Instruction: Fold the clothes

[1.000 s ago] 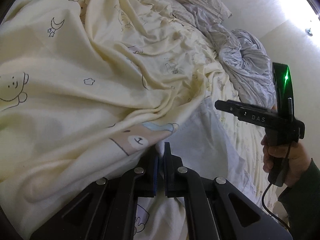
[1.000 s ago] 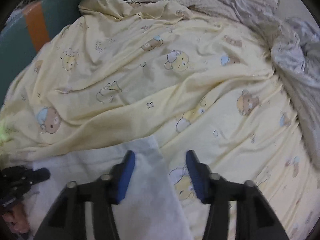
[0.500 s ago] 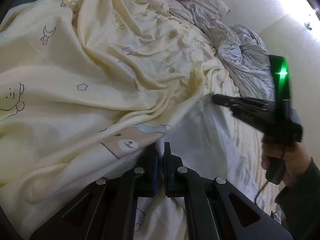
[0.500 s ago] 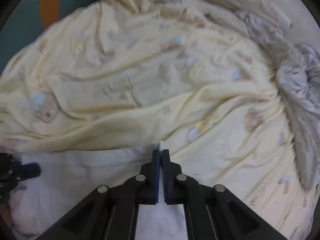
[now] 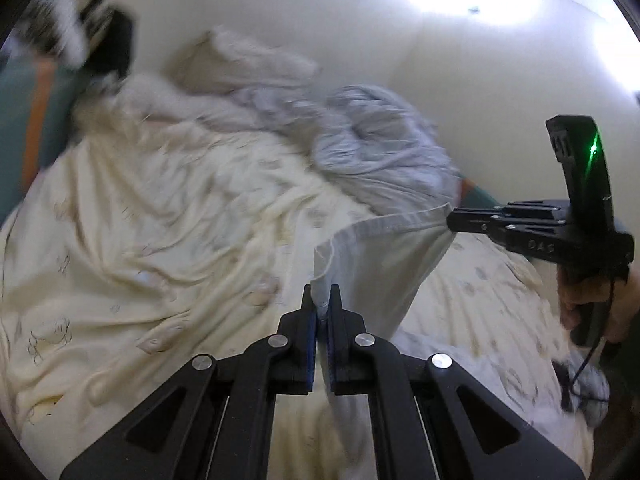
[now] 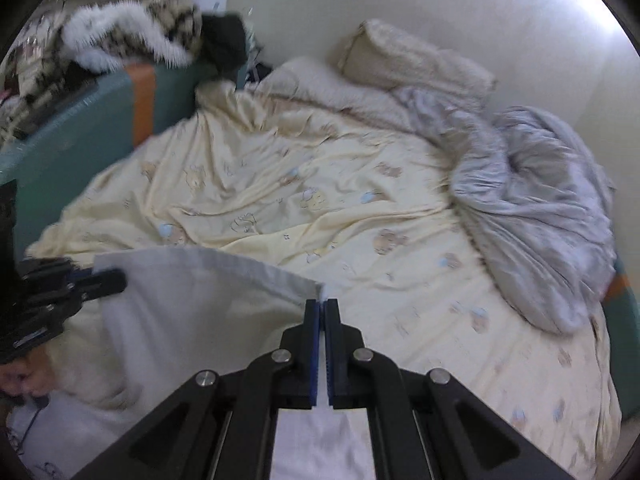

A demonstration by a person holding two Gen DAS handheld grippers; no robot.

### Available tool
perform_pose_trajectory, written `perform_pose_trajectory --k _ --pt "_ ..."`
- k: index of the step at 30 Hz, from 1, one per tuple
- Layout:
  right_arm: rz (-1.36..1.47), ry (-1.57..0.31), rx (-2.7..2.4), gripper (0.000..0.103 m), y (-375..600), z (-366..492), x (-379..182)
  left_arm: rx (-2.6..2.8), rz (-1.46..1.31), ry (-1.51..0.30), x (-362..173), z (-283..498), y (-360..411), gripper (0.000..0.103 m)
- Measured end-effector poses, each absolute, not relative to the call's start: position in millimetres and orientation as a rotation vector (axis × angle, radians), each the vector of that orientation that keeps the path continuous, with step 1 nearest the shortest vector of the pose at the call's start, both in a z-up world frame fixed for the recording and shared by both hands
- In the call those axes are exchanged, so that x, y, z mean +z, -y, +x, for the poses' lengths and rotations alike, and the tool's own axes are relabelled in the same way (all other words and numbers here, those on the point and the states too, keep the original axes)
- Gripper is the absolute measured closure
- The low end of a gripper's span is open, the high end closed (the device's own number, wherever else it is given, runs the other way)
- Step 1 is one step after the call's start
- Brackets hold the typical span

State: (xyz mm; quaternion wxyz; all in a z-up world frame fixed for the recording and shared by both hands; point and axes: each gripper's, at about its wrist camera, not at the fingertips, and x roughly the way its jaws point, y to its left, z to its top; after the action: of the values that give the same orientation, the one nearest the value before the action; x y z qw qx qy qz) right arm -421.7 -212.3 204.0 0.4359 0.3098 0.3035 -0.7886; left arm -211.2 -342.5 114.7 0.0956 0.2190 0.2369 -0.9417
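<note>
Both your cams ride low behind the fingers, looking out across the bed toward the wall. The left view faces right-ish and catches your right gripper; the right view catches the left gripper. They share the white cloth up close.

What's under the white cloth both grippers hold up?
Under the white cloth, the yellow bear-print sheet shows around it. The sheet directly beneath is hidden by the hanging cloth. Left gripper and right gripper each pinch a top corner.
</note>
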Motion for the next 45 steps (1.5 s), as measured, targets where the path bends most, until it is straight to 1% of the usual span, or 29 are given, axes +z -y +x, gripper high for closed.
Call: perform_pose_trajectory --k 3,7,11,12,14,15,16,17,18,19,20,22,24,25,26,27,28,32,34,35,40,44,45 --pt "0.765 -0.71 -2.024 0.101 159.0 -395.4 217.7 -2.928 0.719 -0.534 121.2 -198.6 305.8 0.099" --pt "0.798 -0.659 -2.092 0.101 94.4 -360.0 206.6 -3.139 0.786 -0.178 113.7 -174.6 237.0 0.099" --pt "0.911 -0.552 -2.153 0.101 19.8 -327.4 161.8 -3.233 0.869 0.242 93.6 -150.7 166.9 0.099" --pt "0.944 -0.526 -2.166 0.101 7.1 -324.0 149.1 -3.222 0.922 0.353 83.1 -147.4 152.0 0.094" --pt "1.043 -0.499 -2.175 0.101 -14.6 -321.7 117.6 -3.167 1.072 0.558 59.3 -146.5 132.1 0.093" --pt "1.1 -0.491 -2.174 0.1 -24.7 -321.5 100.6 -3.16 1.125 0.615 52.8 -143.6 128.4 0.092" --pt "1.158 -0.482 -2.172 0.099 -34.8 -321.3 83.5 -3.171 1.167 0.649 49.0 -138.9 127.1 0.084" --pt "1.206 -0.467 -2.174 0.095 -45.0 -321.6 70.1 -3.178 1.194 0.638 48.2 -134.1 130.7 0.082" --pt "1.241 -0.439 -2.183 0.091 -55.3 -322.6 62.8 -3.184 1.209 0.59 50.1 -129.3 138.1 0.082" --pt "1.254 -0.413 -2.199 0.081 -65.2 -322.9 59.9 -3.189 1.235 0.515 52.2 -126.1 146.7 0.082" --pt "1.233 -0.388 -2.228 0.067 -74.2 -322.1 64.1 -3.199 1.276 0.385 55.2 -124.4 158.5 0.081" --pt "1.197 -0.342 -2.276 0.051 -88.8 -320.5 72.4 -3.207 1.359 0.065 62.6 -120.9 186.2 0.08" --pt "1.186 -0.318 -2.282 0.051 -88.7 -319.6 79.1 -3.156 1.393 -0.295 64.4 -123.7 217.6 0.078" --pt "1.176 -0.301 -2.277 0.051 -85.4 -318.1 82.8 -3.125 1.377 -0.488 62.8 -126.7 231.8 0.077" --pt "1.163 -0.287 -2.262 0.051 -76.3 -315.3 85.8 -3.093 1.346 -0.637 60.8 -130.1 241.8 0.076" --pt "1.154 -0.288 -2.254 0.051 -64.3 -312.7 86.8 -3.056 1.314 -0.749 58.6 -137.1 248.2 0.075" --pt "1.146 -0.282 -2.24 0.051 -49.5 -310.1 87.2 -3.042 1.306 -0.783 56.2 -144.5 246.0 0.075" --pt "1.15 -0.209 -2.086 0.051 10.3 -295.4 80.7 -3.062 1.391 -0.668 53.6 -157.6 215.2 0.075" --pt "1.116 -0.297 -2.062 0.051 31.9 -277.0 78.4 -3.072 1.439 -0.61 53.6 -152.6 204.4 0.075" --pt "1.125 -0.297 -2.059 0.051 32.6 -271.9 76.7 -3.081 1.457 -0.568 52.8 -147.9 199.9 0.075" --pt "1.219 -0.162 -2.077 0.051 9.0 -257.0 66.3 -3.182 1.521 -0.321 48.9 -132.8 162.7 0.075" --pt "1.249 -0.059 -2.128 0.051 -13.0 -249.4 63.0 -3.187 1.51 -0.033 41.4 -135.1 123.1 0.075" --pt "1.256 -0.032 -2.14 0.051 -18.5 -247.5 62.2 -3.159 1.505 0.009 37.7 -138.2 119.9 0.075"
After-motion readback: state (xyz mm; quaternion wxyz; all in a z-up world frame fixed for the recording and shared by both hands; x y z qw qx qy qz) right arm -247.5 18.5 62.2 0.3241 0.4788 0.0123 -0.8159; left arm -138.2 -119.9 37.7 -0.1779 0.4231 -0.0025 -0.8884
